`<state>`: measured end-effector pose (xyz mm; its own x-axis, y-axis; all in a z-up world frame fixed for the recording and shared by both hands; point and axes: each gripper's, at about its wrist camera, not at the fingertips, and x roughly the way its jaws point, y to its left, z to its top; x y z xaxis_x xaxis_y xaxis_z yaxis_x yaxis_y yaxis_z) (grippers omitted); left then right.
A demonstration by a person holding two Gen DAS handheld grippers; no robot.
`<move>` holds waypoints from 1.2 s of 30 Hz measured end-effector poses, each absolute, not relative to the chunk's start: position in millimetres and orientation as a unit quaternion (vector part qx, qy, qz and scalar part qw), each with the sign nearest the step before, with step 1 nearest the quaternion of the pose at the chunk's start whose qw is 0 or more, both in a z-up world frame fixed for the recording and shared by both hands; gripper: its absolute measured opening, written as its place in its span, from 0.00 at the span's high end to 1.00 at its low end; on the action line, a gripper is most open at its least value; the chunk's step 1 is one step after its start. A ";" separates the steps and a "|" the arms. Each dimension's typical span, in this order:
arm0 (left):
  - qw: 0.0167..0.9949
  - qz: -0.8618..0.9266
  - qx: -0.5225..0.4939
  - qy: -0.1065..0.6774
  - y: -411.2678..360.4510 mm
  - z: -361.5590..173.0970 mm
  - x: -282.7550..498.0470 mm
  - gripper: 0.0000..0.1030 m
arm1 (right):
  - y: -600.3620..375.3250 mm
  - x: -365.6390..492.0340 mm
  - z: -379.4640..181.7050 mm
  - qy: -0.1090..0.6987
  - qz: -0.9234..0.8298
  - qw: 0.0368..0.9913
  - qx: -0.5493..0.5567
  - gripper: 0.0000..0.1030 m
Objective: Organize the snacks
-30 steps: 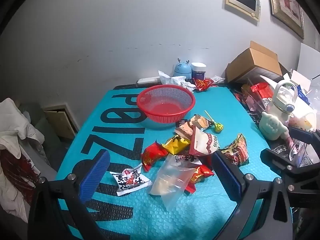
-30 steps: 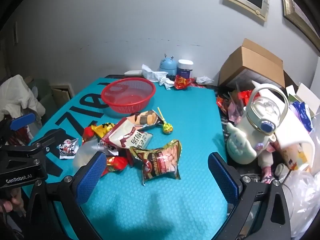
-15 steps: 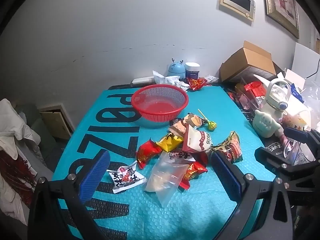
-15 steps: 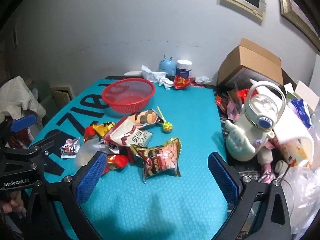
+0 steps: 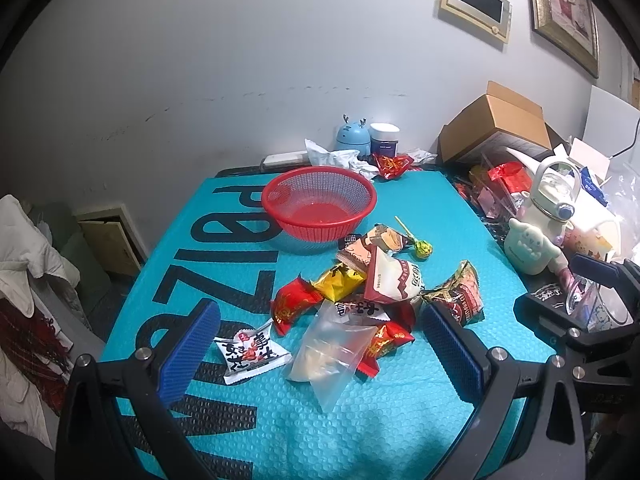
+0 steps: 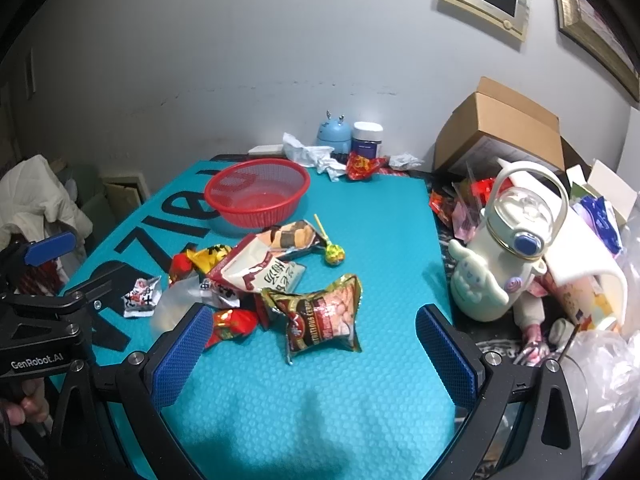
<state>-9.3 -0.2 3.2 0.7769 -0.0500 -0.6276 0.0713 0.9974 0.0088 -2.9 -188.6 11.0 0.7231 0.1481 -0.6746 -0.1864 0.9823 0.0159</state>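
A pile of snack packets lies mid-table on the teal mat [image 5: 420, 208]: a clear bag [image 5: 332, 354], a white packet with red print [image 5: 250, 354], red and yellow packets [image 5: 296, 300], a peanut bag [image 5: 456, 294] [image 6: 324, 314] and a lollipop [image 5: 422, 247] [image 6: 334, 255]. An empty red basket [image 5: 320, 208] [image 6: 258, 192] stands behind the pile. My left gripper [image 5: 320, 352] is open above the near side of the pile. My right gripper [image 6: 316, 352] is open, just short of the peanut bag. Both are empty.
A white kettle-shaped bottle [image 6: 508, 248] and cluttered bags stand at the right table edge. A cardboard box [image 6: 500, 132] sits at back right. A blue figurine [image 6: 332, 134], a jar [image 6: 367, 138] and crumpled tissue [image 6: 308, 152] line the back wall.
Both grippers have drawn back and risen slightly; the pile and basket look a little farther and shifted left in the left wrist view. Nothing was picked up.
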 end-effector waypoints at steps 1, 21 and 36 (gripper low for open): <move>0.943 -0.033 0.016 0.332 -1.2 3.4 -10.1 0.00 | -188.6 -3.0 11.0 0.361 0.090 0.928 -0.026 0.00; 0.941 -0.037 0.009 0.335 -1.5 4.3 -10.9 0.00 | -186.7 -5.7 12.3 0.356 0.094 0.930 -0.026 0.00; 0.942 -0.038 0.008 0.332 -0.9 7.3 -14.3 0.00 | -185.9 -6.7 12.4 0.355 0.095 0.930 -0.026 0.00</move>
